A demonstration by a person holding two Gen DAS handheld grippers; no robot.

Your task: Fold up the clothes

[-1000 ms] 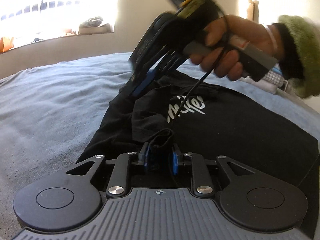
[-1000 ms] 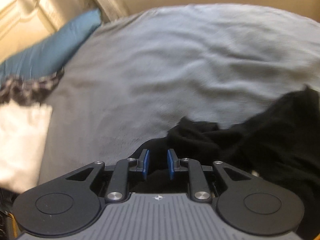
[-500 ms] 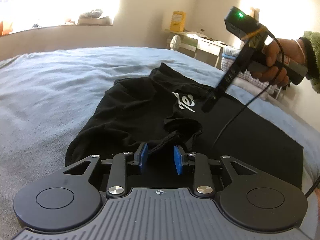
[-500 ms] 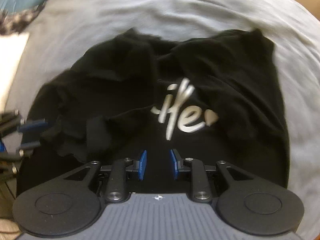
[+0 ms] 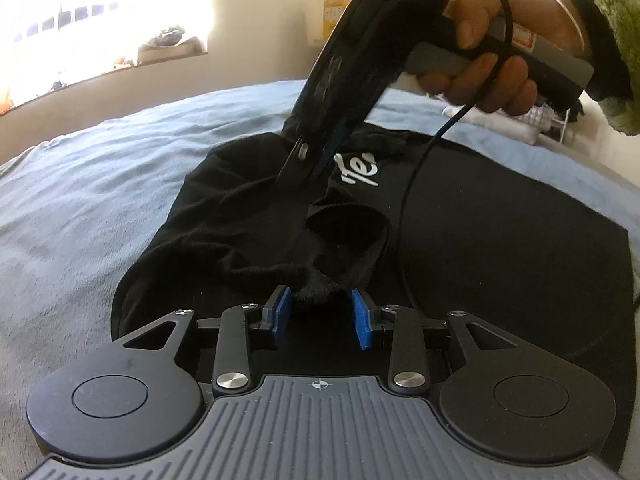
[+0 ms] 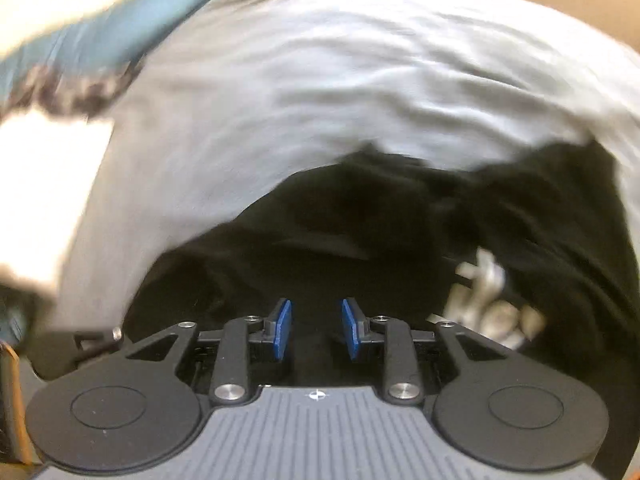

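Observation:
A black T-shirt (image 5: 500, 232) with white script lettering (image 5: 358, 168) lies spread on the bed, its near left part bunched into folds. My left gripper (image 5: 320, 316) is open just above it; a sleeve tip rests loosely between the blue pads (image 5: 280, 314). A hand (image 5: 484, 80) with a green fuzzy cuff holds my right gripper (image 5: 300, 172) with its fingertips down on the shirt near the lettering. In the blurred right wrist view, my right gripper (image 6: 316, 328) stands open over the black T-shirt (image 6: 360, 240), lettering (image 6: 484, 300) to its right.
A grey-blue bedsheet (image 5: 100, 184) surrounds the shirt. A black cable (image 5: 408, 216) hangs from the right gripper across the shirt. A blue pillow (image 6: 112, 36), patterned fabric (image 6: 68, 92) and a white cloth (image 6: 44, 184) lie at the bed's edge. A bright window sill (image 5: 168, 44) holds clutter.
My left gripper has let go of the sleeve fabric and opened wider. My right gripper was lifted away to the right, then swung back down onto the shirt near the lettering.

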